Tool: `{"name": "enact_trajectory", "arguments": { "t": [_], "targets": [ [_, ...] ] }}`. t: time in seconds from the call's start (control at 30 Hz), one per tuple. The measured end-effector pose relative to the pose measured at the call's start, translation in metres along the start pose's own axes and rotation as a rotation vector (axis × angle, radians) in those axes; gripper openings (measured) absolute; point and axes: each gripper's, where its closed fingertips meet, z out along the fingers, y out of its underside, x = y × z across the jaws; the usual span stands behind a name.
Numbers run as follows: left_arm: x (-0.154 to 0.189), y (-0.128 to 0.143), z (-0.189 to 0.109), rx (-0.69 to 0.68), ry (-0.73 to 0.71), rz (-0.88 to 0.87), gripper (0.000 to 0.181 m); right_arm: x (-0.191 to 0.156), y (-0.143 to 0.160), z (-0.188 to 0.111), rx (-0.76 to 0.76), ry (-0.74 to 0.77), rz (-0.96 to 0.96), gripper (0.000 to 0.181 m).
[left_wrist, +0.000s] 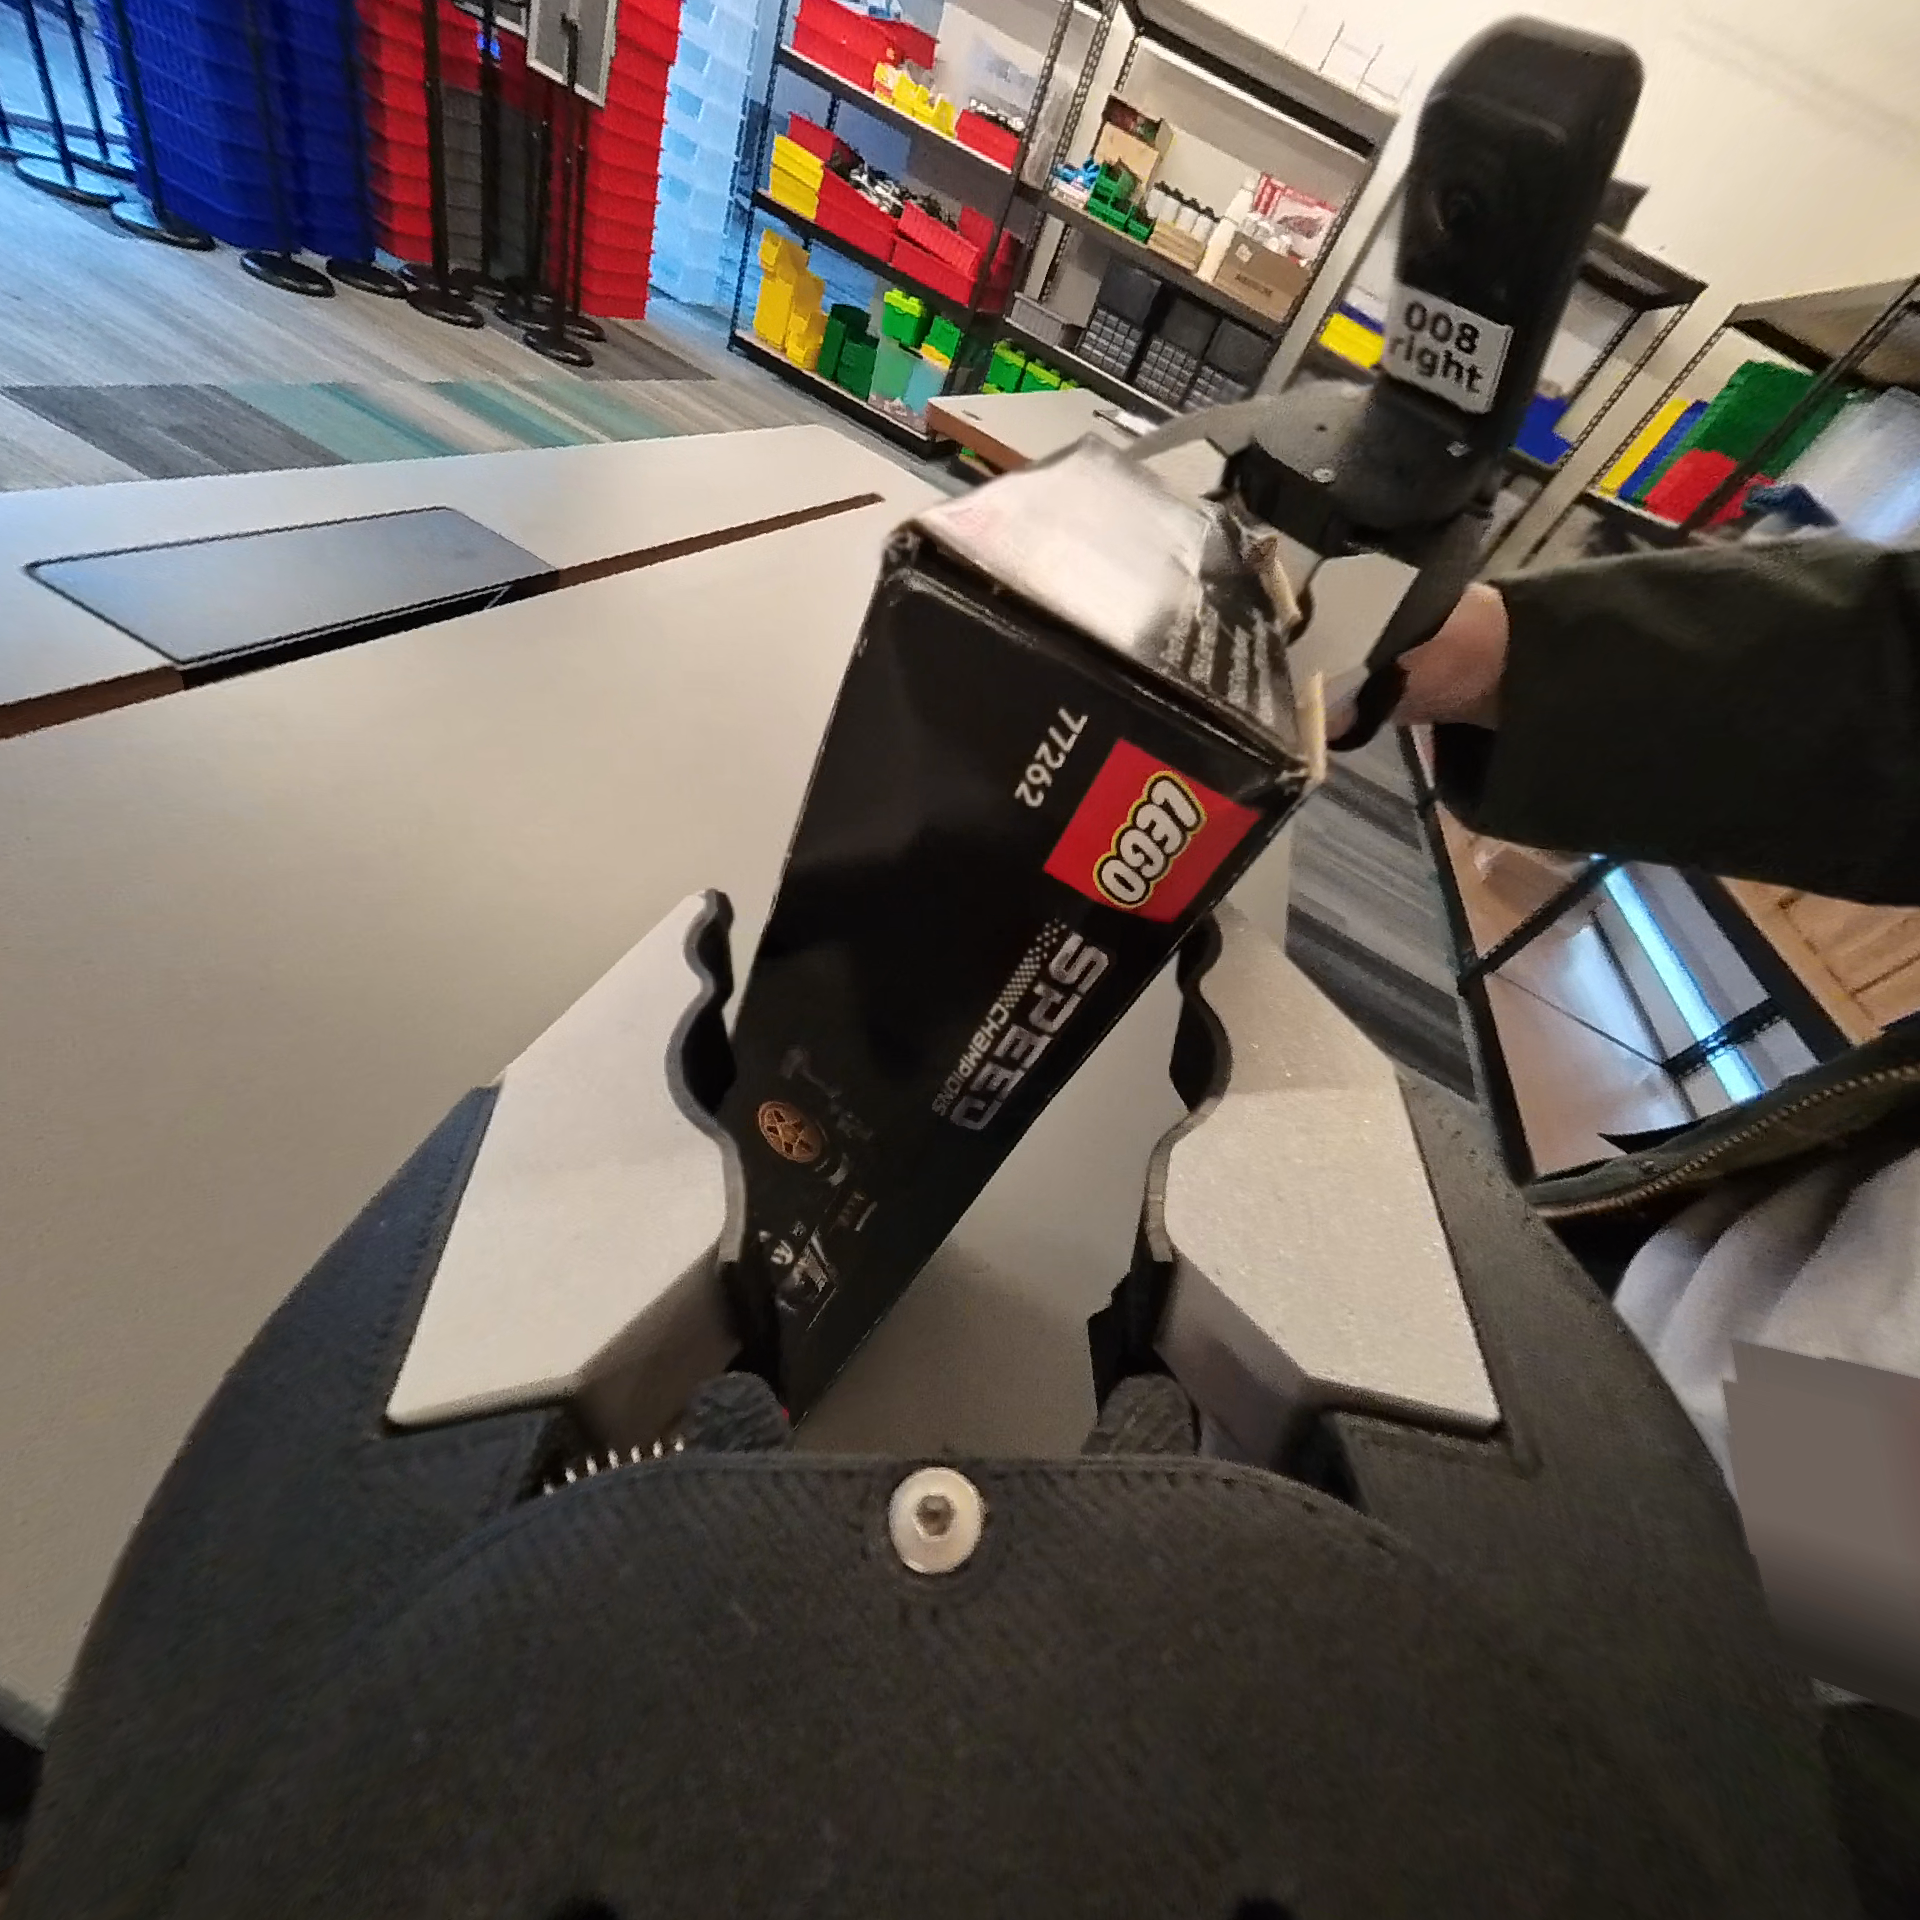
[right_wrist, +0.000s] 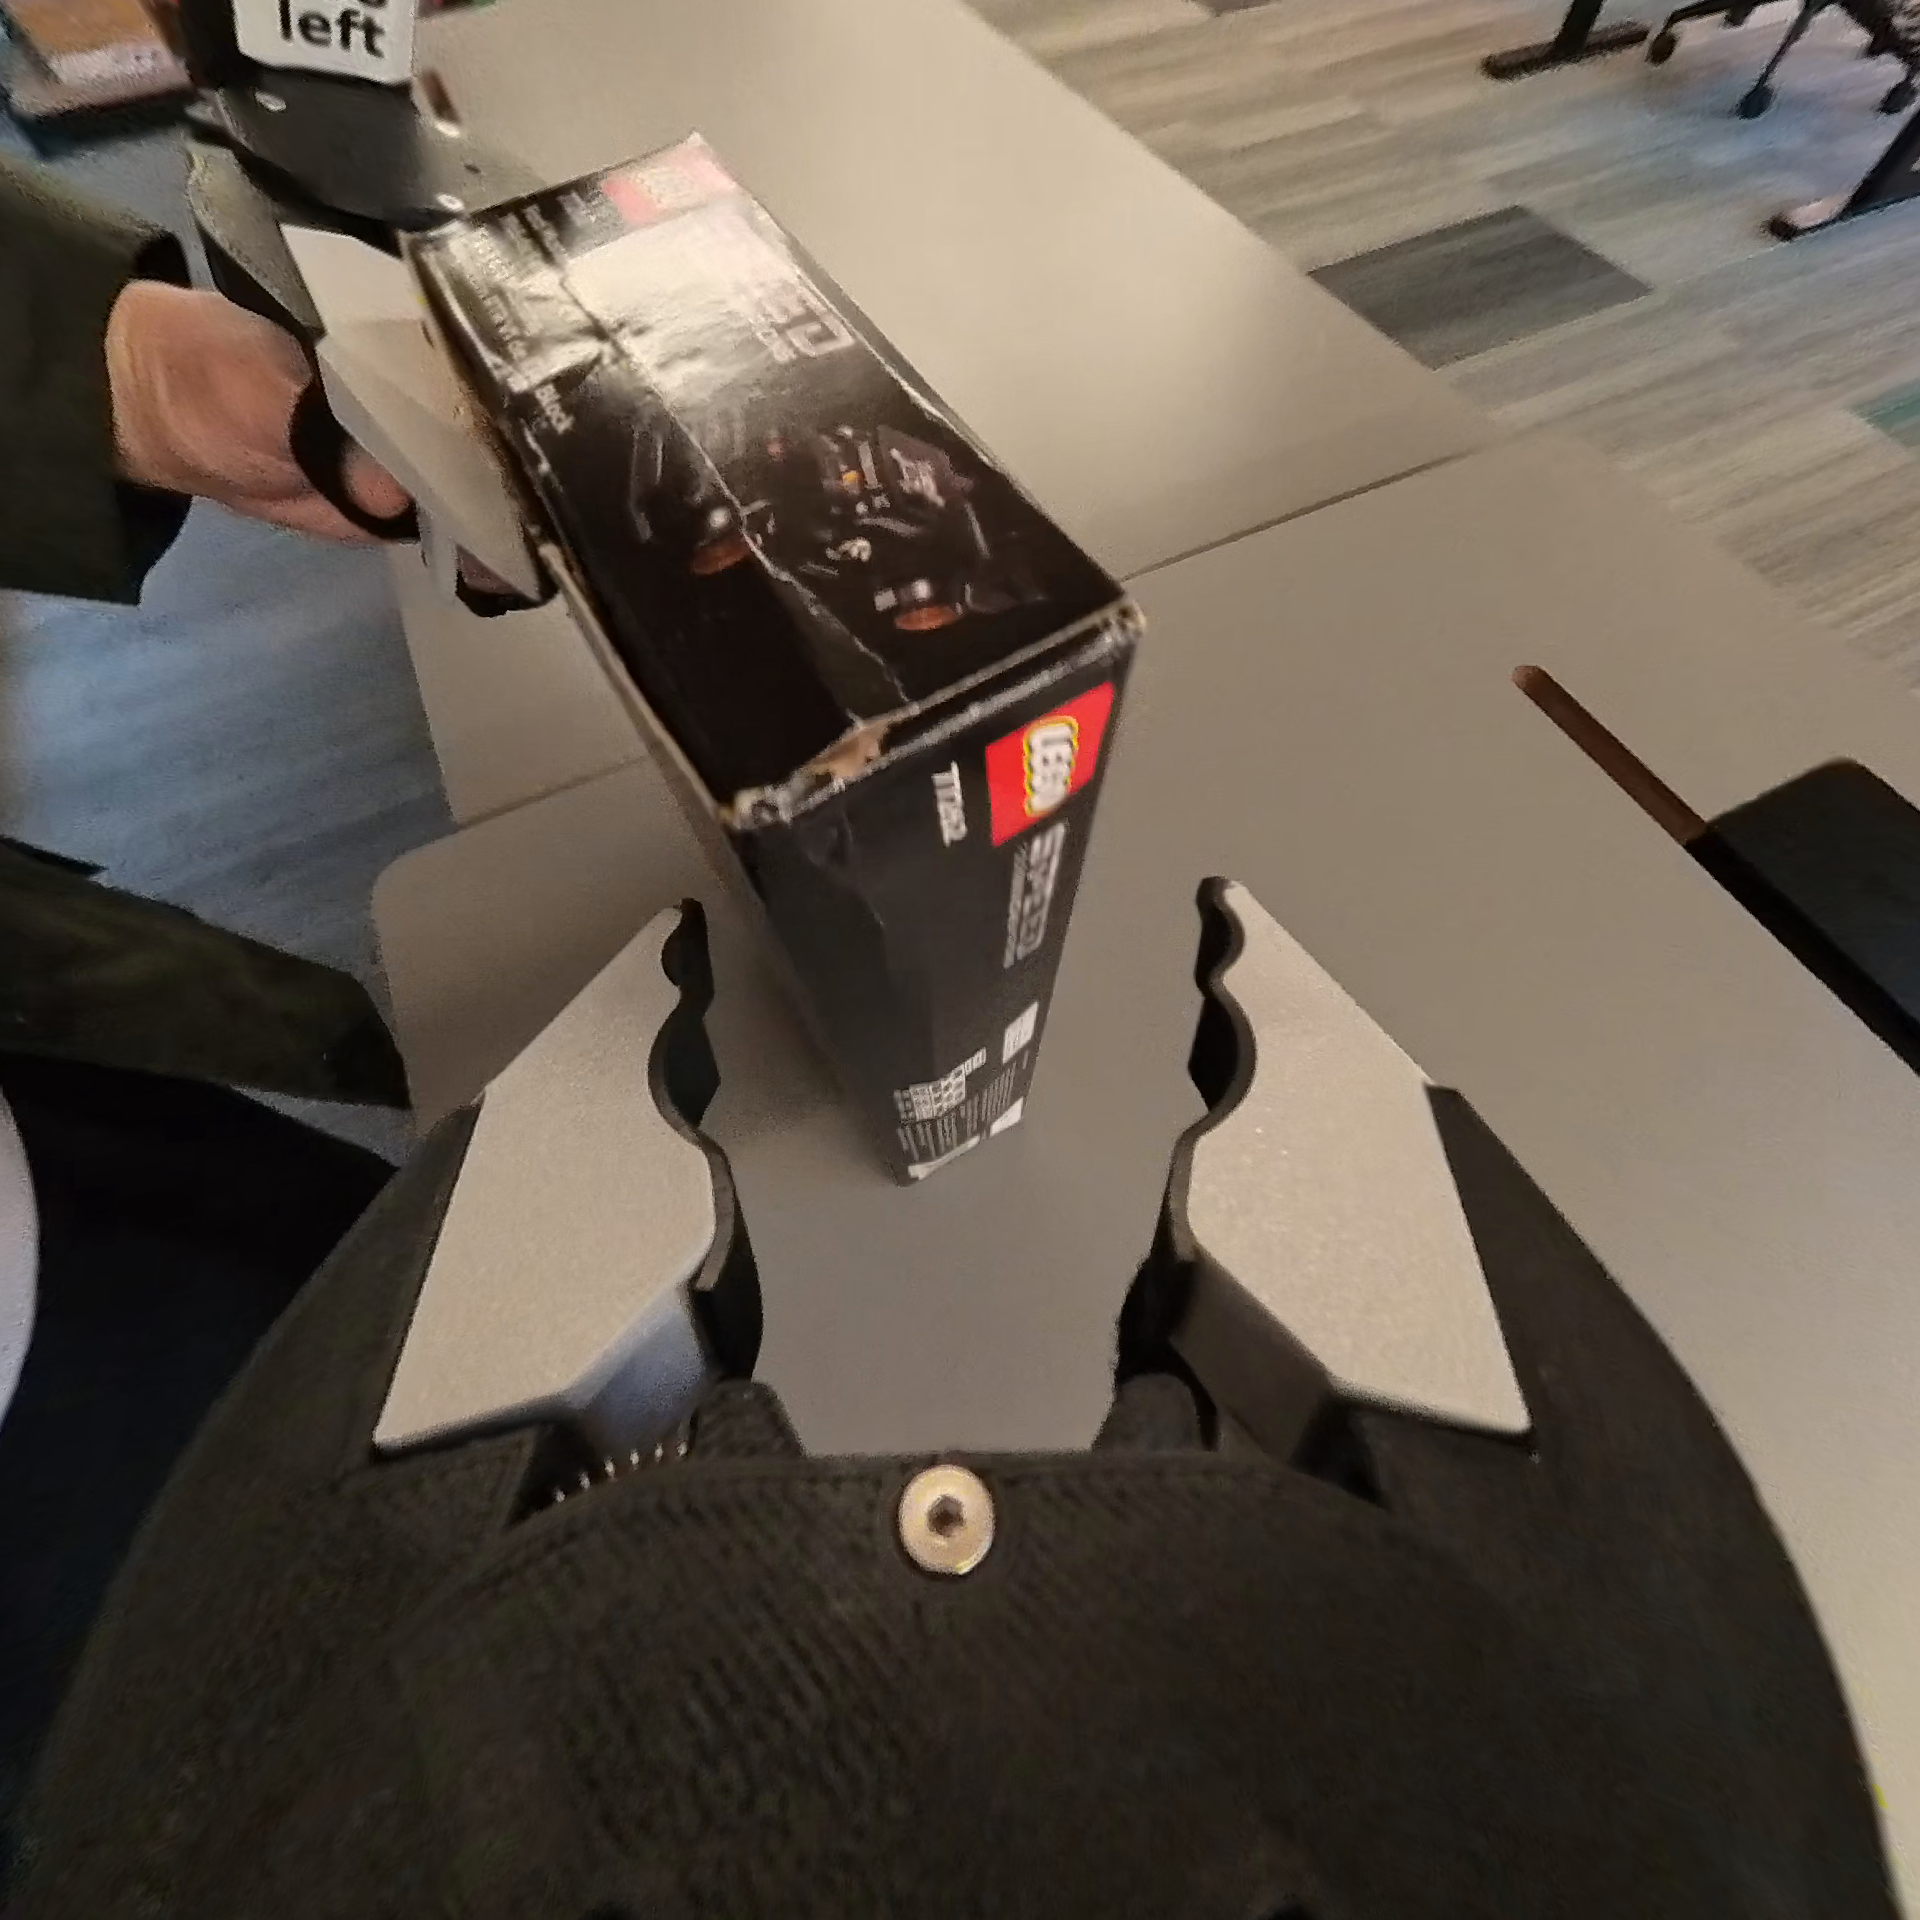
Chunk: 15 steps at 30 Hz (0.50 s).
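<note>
A black toy-brick box (left_wrist: 997, 831) with a red logo patch stands tilted over the grey table (left_wrist: 312, 935). My left gripper (left_wrist: 966, 914) is shut on the box's near end. Its left finger presses the side and its right fingertip touches the opposite face. In the right wrist view the box (right_wrist: 790, 540) leans toward the camera, with one finger (right_wrist: 416, 447) of the left gripper flat against its side. My right gripper (right_wrist: 953, 902) is open around the box's lower corner, with a gap on both sides. It also shows in the left wrist view (left_wrist: 1226, 468), above the box's far end.
A black inset panel (left_wrist: 291, 582) lies in the table, also at the right edge (right_wrist: 1829, 883). Shelves with coloured bins (left_wrist: 935, 208) and stanchion posts (left_wrist: 312, 260) stand behind. A person's hands (left_wrist: 1455, 665) (right_wrist: 208, 416) hold the grippers. Carpet floor (right_wrist: 1558, 208) lies beyond the table.
</note>
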Motion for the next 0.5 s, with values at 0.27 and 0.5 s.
{"name": "enact_trajectory", "arguments": {
  "t": [0.27, 0.5],
  "targets": [
    [0.001, -0.013, -0.006, 0.031, -0.072, 0.008, 0.084, 0.019, 0.076, -0.084, 0.106, 0.137, 0.227, 0.103],
    [0.017, -0.035, -0.033, 0.091, -0.289, 0.028, 0.085, 0.072, 0.229, -0.142, -0.229, 0.344, 0.296, 0.060]
  ]
}}
